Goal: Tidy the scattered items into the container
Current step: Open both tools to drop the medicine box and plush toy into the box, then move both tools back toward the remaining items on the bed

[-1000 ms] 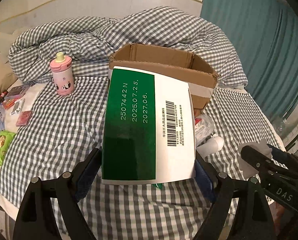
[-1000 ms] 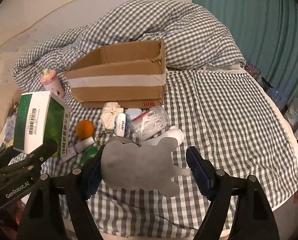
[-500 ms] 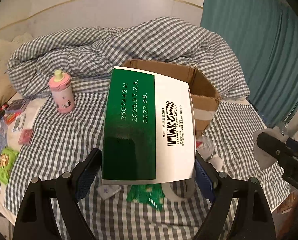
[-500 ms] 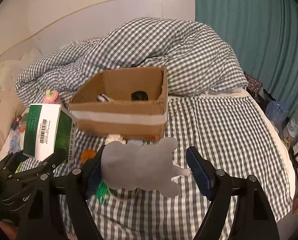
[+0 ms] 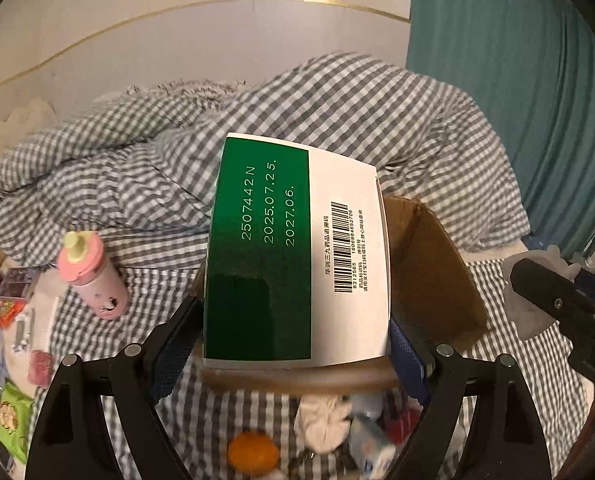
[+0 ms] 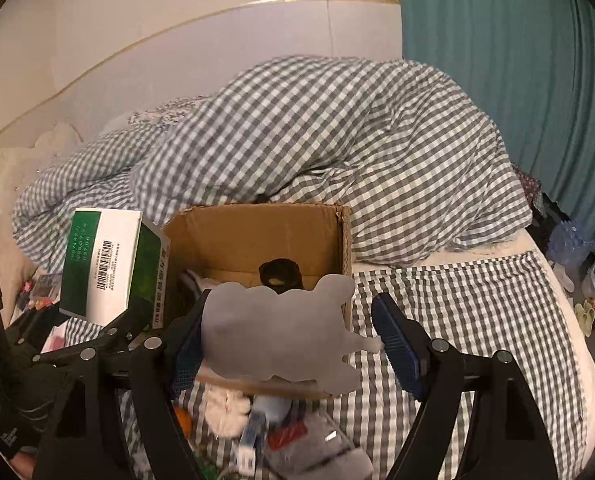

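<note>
left gripper point(image 5: 293, 344) clamped, right gripper point(image 6: 285, 340) — likewise

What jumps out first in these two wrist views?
The green-and-white medicine carton with a barcode, clamped between the left gripper's pads, fills the left wrist view in front of the open brown cardboard box. In the right wrist view, a flat grey animal-shaped piece sits in the right gripper, over the box's near edge. Behind both lies the rumpled grey-and-white checked duvet.
</note>
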Tool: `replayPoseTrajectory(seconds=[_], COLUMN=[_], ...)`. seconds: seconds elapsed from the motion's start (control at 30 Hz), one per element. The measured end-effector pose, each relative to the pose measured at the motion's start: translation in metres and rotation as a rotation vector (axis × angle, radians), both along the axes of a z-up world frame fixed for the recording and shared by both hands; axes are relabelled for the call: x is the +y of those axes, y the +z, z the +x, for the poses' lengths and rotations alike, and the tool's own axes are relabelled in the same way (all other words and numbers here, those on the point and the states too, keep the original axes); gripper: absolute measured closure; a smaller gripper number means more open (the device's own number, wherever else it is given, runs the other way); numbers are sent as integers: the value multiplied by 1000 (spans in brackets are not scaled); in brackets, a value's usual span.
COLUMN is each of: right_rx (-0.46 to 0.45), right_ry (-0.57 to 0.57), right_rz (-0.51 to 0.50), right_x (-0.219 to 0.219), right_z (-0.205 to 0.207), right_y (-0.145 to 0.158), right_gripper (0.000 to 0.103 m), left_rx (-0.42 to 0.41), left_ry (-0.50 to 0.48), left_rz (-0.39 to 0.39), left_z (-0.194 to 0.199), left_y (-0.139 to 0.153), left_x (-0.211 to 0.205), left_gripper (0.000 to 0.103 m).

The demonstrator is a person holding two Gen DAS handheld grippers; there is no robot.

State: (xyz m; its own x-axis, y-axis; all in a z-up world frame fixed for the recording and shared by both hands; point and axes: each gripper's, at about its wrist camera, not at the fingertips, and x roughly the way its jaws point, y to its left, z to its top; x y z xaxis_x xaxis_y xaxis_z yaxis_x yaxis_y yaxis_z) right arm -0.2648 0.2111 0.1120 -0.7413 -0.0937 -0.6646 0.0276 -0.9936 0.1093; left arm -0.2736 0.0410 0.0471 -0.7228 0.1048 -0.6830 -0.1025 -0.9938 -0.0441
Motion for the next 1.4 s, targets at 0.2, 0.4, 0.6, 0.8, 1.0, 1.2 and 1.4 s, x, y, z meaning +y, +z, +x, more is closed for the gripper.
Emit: replayPoseTrajectory(seconds=[0.2, 0.4, 0.6, 0.8, 1.0, 1.2, 1.4], right_rx=[6, -6, 11, 47, 96, 106, 60], right_ry=[-98, -84, -85, -59, -49, -23, -11], right_rz=[115, 62, 78, 67, 60, 59, 53], right_x=[1, 14, 16, 14, 8, -2, -7], right_z=[-32, -19, 12, 62, 118, 169, 204], right_y=[-19, -22, -2, 29, 60, 64, 31], right_gripper=[0, 0, 0, 0, 0, 0, 0], left_rx=[11, -34, -10, 30, 65, 74, 30], left_ry=[-21, -23, -18, -26, -8, 11, 55], left_rz=[-16, -94, -88, -106, -84, -87, -84], left_z=[-33, -34, -11, 31, 83, 137, 173], left_y=[-21, -37, -18, 20, 54, 58, 28], left_x=[13, 21, 20, 13, -5, -27, -54], left_gripper=[0, 0, 0, 0, 0, 0, 0])
